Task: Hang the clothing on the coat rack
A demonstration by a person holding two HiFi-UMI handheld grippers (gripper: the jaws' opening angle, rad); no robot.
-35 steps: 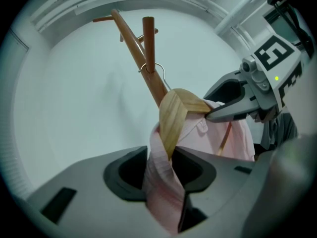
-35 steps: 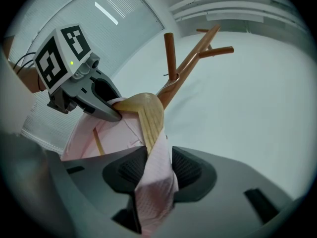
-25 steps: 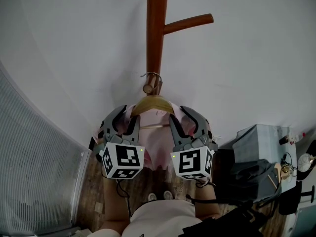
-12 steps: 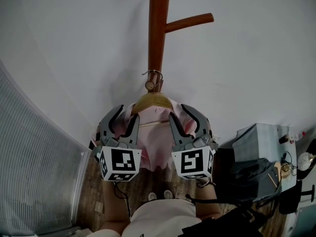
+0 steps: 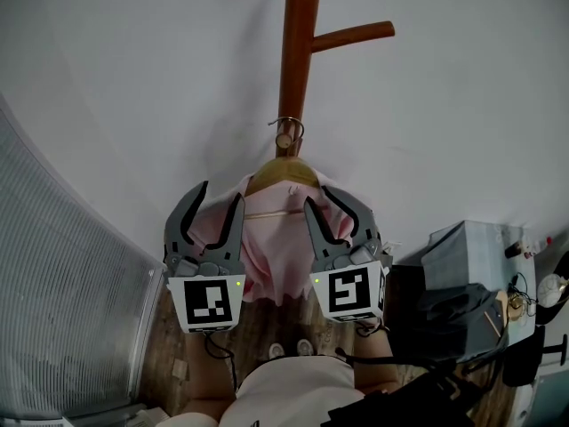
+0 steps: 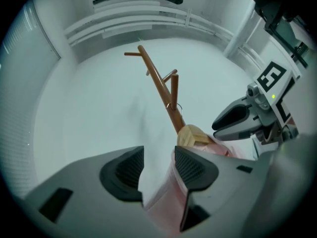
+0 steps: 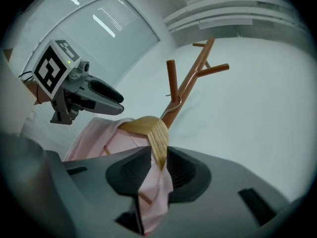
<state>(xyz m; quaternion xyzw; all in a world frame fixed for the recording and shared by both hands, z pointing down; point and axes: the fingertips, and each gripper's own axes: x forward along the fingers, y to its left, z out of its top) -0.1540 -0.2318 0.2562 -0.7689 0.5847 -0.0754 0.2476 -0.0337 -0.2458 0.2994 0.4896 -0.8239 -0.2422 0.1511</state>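
Two grippers are hovering below a wooden coat rack (image 5: 298,52), whose pole is standing at 12 o'clock in the head view with one branch (image 5: 356,36) reaching toward 1 o'clock. The pink garment (image 5: 276,256) is hanging on a wooden hanger (image 5: 283,174), and the hanger's metal hook (image 5: 289,123) is sitting over a short peg (image 5: 284,140) on the pole, just above the centre. The left gripper (image 5: 220,194) is sitting at 7 o'clock of the hanger with its jaws opening wide; in its own view an edge of pink cloth is lying in the gap beside the right pad (image 6: 190,166), while the left pad (image 6: 126,168) is standing clear of it. The right gripper (image 5: 317,197) is sitting at 5 o'clock of the hanger, its jaws closing narrow; in its own view the hanger's end and the draped cloth are filling the gap, the cloth touching both pads. A white wall (image 5: 133,78) is backing the rack, and slatted blinds (image 5: 62,283) are showing at 8 o'clock.
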